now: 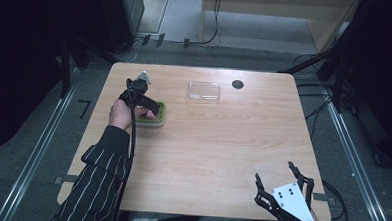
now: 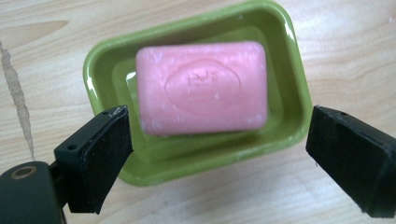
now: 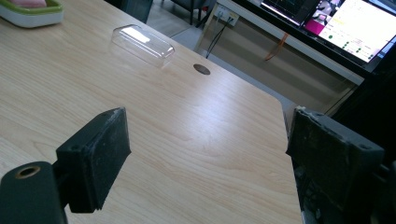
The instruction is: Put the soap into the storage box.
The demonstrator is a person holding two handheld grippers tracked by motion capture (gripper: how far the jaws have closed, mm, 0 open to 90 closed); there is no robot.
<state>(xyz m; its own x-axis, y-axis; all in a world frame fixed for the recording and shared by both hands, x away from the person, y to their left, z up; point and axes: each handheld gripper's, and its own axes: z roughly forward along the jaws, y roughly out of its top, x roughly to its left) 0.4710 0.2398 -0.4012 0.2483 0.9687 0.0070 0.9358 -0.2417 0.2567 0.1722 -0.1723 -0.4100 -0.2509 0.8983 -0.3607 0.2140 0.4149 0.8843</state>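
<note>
A pink soap bar (image 2: 202, 87) lies in a green soap dish (image 2: 294, 70) on the wooden table. My left gripper (image 2: 219, 154) hangs just above the dish, open, its jaws wide on either side of the dish and nothing between them. In the high view the left gripper (image 1: 145, 102) covers most of the green dish (image 1: 157, 120) at the table's left. A clear plastic lid (image 1: 204, 91) lies apart at the back centre. My right gripper (image 1: 277, 177) rests open at the table's near right corner, holding nothing. The right gripper view shows the lid (image 3: 142, 44) and the dish (image 3: 30, 14) far off.
A small dark round hole (image 1: 237, 84) sits in the table (image 1: 222, 146) near the back edge, right of the lid. Cables and metal rails run along the floor around the table. A monitor (image 3: 345, 28) glows beyond the far edge in the right gripper view.
</note>
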